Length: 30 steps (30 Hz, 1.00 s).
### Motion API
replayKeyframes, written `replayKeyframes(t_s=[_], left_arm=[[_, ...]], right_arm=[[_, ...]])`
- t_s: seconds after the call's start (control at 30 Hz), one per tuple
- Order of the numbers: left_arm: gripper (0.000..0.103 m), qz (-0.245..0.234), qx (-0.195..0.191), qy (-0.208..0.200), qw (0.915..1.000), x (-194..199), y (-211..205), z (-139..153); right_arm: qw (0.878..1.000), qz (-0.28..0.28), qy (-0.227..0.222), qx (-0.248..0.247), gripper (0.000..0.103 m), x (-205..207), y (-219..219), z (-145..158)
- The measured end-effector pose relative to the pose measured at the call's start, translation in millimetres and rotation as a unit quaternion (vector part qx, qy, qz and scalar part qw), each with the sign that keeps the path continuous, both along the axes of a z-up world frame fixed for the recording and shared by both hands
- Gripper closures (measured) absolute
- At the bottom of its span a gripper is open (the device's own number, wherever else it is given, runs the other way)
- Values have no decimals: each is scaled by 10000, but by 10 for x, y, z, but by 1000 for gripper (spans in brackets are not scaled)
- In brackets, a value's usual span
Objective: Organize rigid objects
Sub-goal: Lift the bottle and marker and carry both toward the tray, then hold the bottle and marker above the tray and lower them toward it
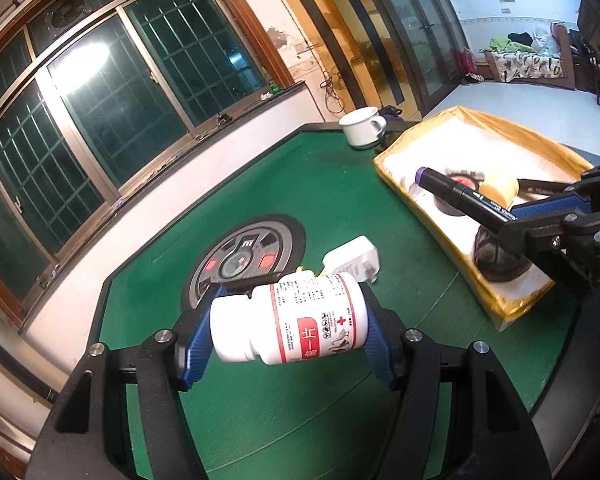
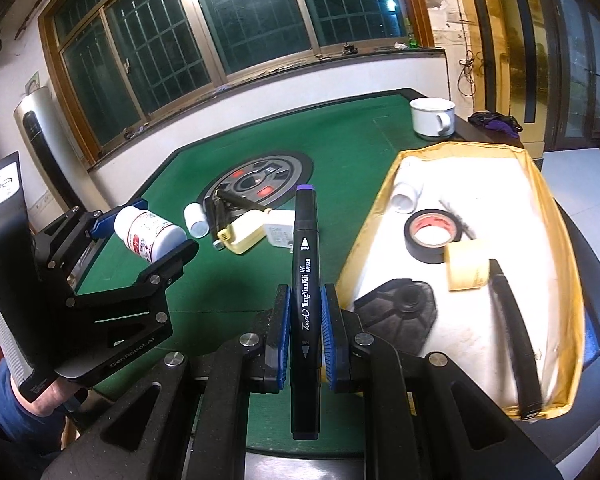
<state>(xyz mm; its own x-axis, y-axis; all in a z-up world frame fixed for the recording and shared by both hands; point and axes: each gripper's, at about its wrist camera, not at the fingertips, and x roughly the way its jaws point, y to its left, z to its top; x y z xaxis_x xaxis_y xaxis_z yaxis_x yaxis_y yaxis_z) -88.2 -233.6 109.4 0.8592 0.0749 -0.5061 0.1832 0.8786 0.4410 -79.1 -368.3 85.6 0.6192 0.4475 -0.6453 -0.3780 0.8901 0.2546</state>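
Note:
A white pill bottle (image 1: 288, 320) with a red label lies crosswise between my left gripper's (image 1: 290, 312) blue pads, lifted above the green table (image 1: 300, 184). The right wrist view shows that gripper (image 2: 164, 226) shut on the bottle (image 2: 150, 236) at the left. My right gripper (image 2: 305, 300) is shut on a black marker (image 2: 305, 280) with a purple cap, pointing forward. In the left wrist view the marker (image 1: 460, 194) hangs over the yellow-lined box (image 1: 432, 232). The box (image 2: 370, 232) holds a black tape roll (image 2: 434, 236), a yellow roll (image 2: 466, 266) and a small white bottle (image 2: 408, 196).
A white charger (image 2: 278, 232), a yellow item (image 2: 240, 238) and a small white bottle (image 2: 196, 220) lie near the table's round centre panel (image 2: 260, 184). At the far corner stands a white mug (image 2: 432, 118). A flat black piece (image 2: 396, 312) lies in the box.

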Motion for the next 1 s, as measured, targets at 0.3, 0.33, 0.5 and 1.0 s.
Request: replayKeyframes(t_s=[0.3, 0.33, 0.5, 1.0], left_arm=[[39, -271, -114, -53, 9996, 71, -244, 106], [39, -304, -138, -55, 9994, 80, -274, 117], [39, -517, -237, -45, 9984, 109, -459, 160], [39, -1057, -383, 233, 9934, 187, -1031, 110]], right_arm=[[9995, -289, -110, -107, 90, 60, -223, 87], [9993, -323, -119, -121, 90, 65, -246, 93], [9986, -497, -120, -132, 90, 109, -406, 111], [9957, -910, -13, -186, 90, 186, -810, 84]])
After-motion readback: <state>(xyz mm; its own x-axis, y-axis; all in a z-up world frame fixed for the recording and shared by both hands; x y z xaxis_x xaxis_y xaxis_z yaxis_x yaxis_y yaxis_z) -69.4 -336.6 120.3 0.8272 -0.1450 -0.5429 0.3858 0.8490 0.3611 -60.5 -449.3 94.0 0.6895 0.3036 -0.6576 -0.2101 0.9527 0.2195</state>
